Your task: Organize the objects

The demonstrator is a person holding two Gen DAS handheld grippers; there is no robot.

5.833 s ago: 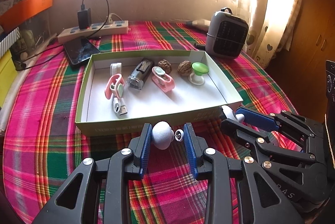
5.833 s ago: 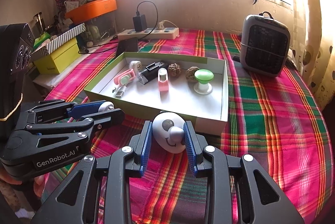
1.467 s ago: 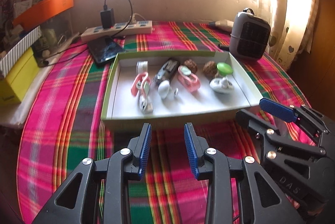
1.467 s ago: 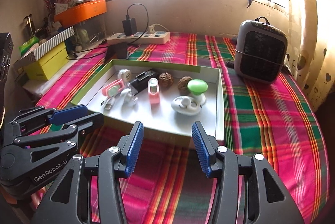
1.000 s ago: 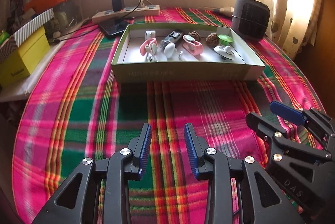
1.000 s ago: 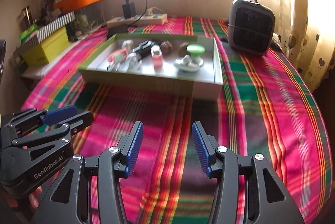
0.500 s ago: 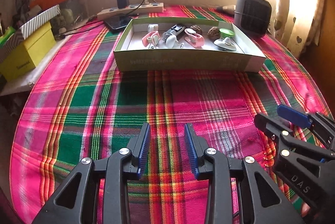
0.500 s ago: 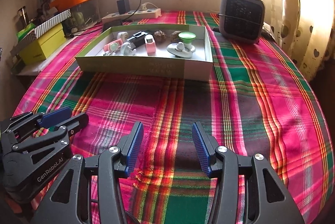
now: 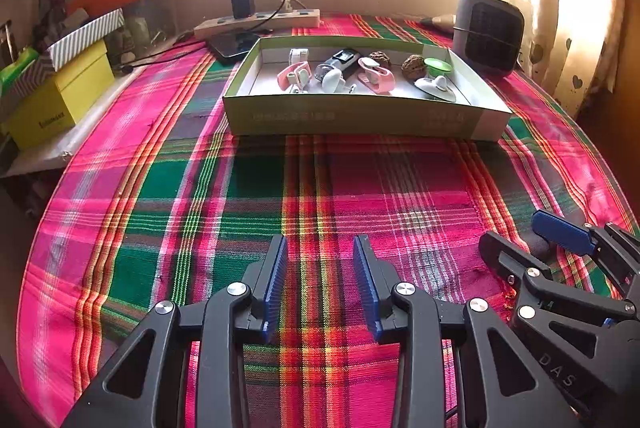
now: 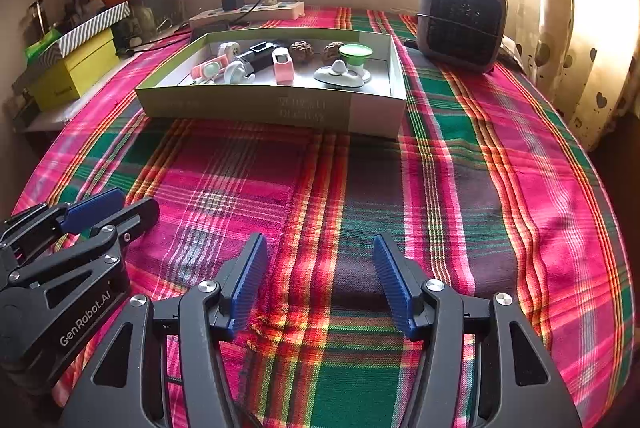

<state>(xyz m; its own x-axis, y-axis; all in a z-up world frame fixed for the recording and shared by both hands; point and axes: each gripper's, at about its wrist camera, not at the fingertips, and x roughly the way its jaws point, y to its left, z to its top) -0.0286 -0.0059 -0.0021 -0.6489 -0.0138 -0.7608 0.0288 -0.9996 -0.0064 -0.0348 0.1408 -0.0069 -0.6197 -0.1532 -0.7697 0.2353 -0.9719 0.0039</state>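
A: We hold the left gripper [image 9: 320,268] above the plaid tablecloth [image 9: 248,187], its jaws parted a little and with only cloth between them.

B: And the right gripper [image 10: 320,268]?

A: Its jaws have just been opening and now stand wider than the left's, also with nothing between them. We see both grippers side by side at the near edge of the table, well apart from the cardboard box [image 9: 360,115].

B: Where are the things we sort?

A: All in the box, at the far middle of the table. From the left we see a pink clip [image 9: 294,75], a white rounded toy [image 9: 332,80], a dark lighter-like device [image 9: 340,61], a pink stapler-like piece [image 9: 376,75], two walnuts [image 9: 414,66], a green suction knob [image 9: 438,66] and a white oval piece [image 9: 436,87].

B: And around it?

A: A small grey heater [image 10: 460,19] stands just beside the box's right far corner. A power strip [image 9: 256,21] with a black charger lies behind it, by the wall, and a yellow box [image 9: 60,99] sits off to the left.
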